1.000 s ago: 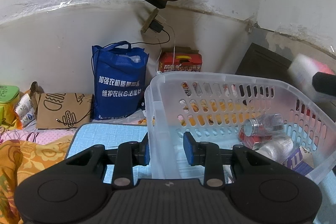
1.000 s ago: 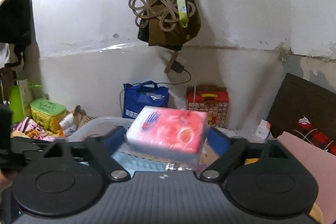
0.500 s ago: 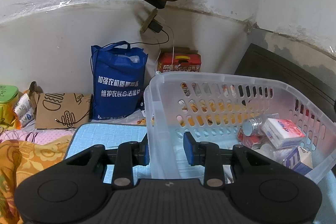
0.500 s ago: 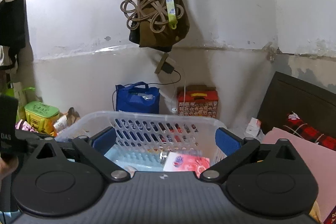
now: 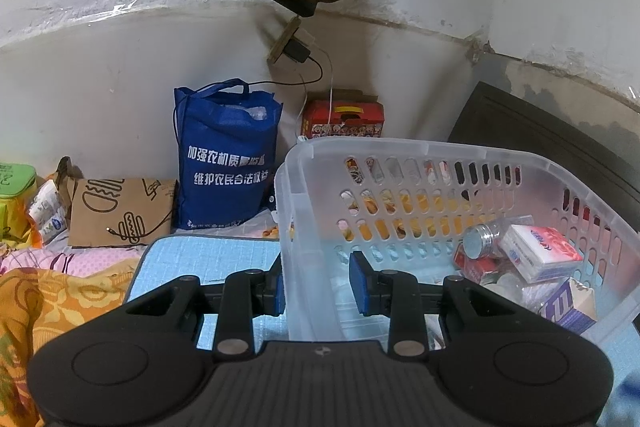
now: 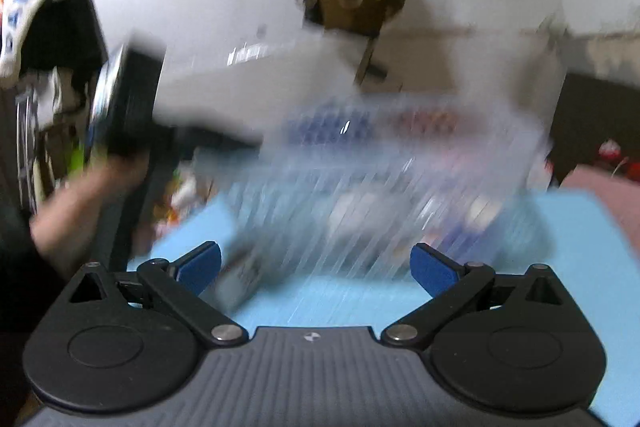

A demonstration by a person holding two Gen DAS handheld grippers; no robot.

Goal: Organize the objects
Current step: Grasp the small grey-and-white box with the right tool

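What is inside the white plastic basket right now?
The basket holds a tissue pack, a silver-capped clear jar, a red packet and a blue-and-white carton. Whatever lies beneath them is covered.

In the right wrist view we find almost everything beyond the gripper smeared by motion: the basket [image 6: 400, 163] reads only as pale streaks, and its contents cannot be identified. In the left wrist view the green container [image 5: 14, 181] is cut off by the left edge. The tissue pack [image 5: 540, 253] partly hides the items beneath it.
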